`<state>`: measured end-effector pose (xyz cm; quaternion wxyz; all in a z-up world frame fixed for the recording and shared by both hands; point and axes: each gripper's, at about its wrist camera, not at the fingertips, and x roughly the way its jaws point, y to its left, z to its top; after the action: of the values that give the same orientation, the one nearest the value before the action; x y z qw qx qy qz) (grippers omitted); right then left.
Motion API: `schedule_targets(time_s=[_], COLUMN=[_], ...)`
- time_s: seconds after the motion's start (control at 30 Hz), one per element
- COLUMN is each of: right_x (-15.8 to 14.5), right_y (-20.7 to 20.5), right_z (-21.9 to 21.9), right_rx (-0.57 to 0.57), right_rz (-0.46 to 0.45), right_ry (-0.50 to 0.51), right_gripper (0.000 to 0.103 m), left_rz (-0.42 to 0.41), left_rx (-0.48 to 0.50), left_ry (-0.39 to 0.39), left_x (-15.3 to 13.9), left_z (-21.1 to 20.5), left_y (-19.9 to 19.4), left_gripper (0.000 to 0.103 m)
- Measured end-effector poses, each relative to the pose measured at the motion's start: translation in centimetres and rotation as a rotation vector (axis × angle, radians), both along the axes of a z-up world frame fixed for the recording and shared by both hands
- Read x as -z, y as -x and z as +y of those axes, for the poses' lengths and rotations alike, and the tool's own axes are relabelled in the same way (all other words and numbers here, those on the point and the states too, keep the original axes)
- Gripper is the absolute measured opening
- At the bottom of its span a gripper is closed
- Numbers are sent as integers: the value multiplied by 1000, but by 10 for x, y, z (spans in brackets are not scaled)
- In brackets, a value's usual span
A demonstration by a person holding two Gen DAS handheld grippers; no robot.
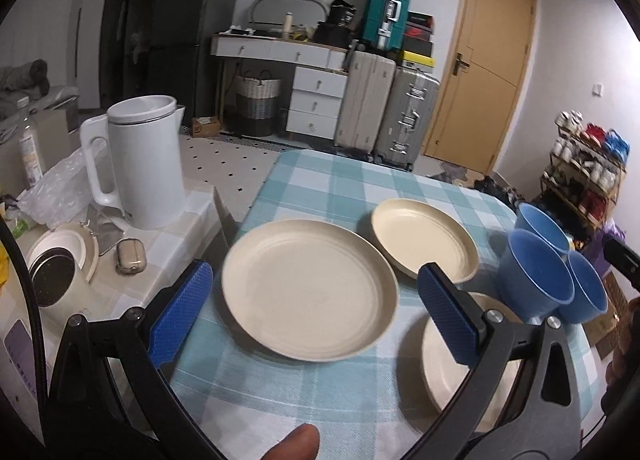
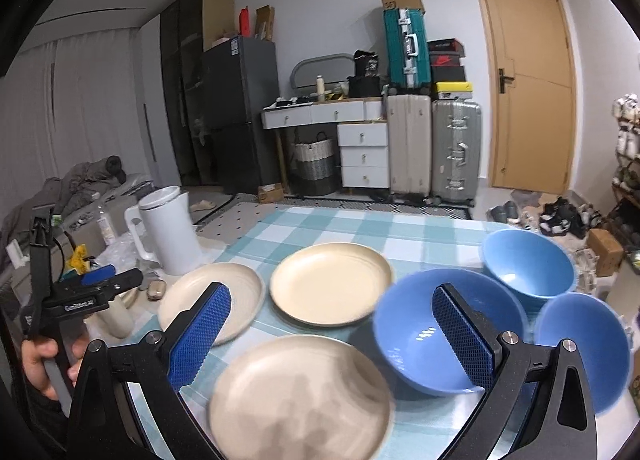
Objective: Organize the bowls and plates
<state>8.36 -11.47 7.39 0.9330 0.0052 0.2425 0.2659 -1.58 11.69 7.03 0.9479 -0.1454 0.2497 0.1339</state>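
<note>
Three cream plates lie apart on the checked tablecloth: a large plate in the middle, a second plate behind it, and a third plate at the near right, partly hidden by a finger. Three blue bowls cluster upright at the table's right edge. My left gripper hangs open above the large plate, holding nothing. My right gripper is open and empty too, between the near plate and the closest blue bowl. The left gripper shows at the far left, held by a hand.
A white kettle, a round tin with its lid off, a small case and a plastic bag crowd the lower side table on the left. Suitcases, drawers and a door stand behind the table.
</note>
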Motion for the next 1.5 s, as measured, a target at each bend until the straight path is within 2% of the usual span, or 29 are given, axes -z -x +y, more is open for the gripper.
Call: schedule_targets(time_s=[0.13,0.37,0.53,0.97,1.27,1.5], right_x=[0,12,29,81,119,135], right_y=[-15,-43,-61,-98,-109,-113], right_z=[23,63,90,140,172,189], right_rx=[-42,-82,-95,-119,-154,-191], right_rz=[21,73,111,233,305,336], right_ry=[-5,21,43,121,169,189], right_gripper=[103,103,103,103,102,98], left_rz=[2,70,136,239,305,323], left_rx=[-28,-61,-71,-81,-97,-95], left_ry=[-6,-1,16,65,89,141], left_x=[-1,13,35,93,115,125], left_z=[21,46,59,76,84,93], left_y=[-4,-20,-38,-68,-72,-73], left_gripper=[102,102,102,102,102,99])
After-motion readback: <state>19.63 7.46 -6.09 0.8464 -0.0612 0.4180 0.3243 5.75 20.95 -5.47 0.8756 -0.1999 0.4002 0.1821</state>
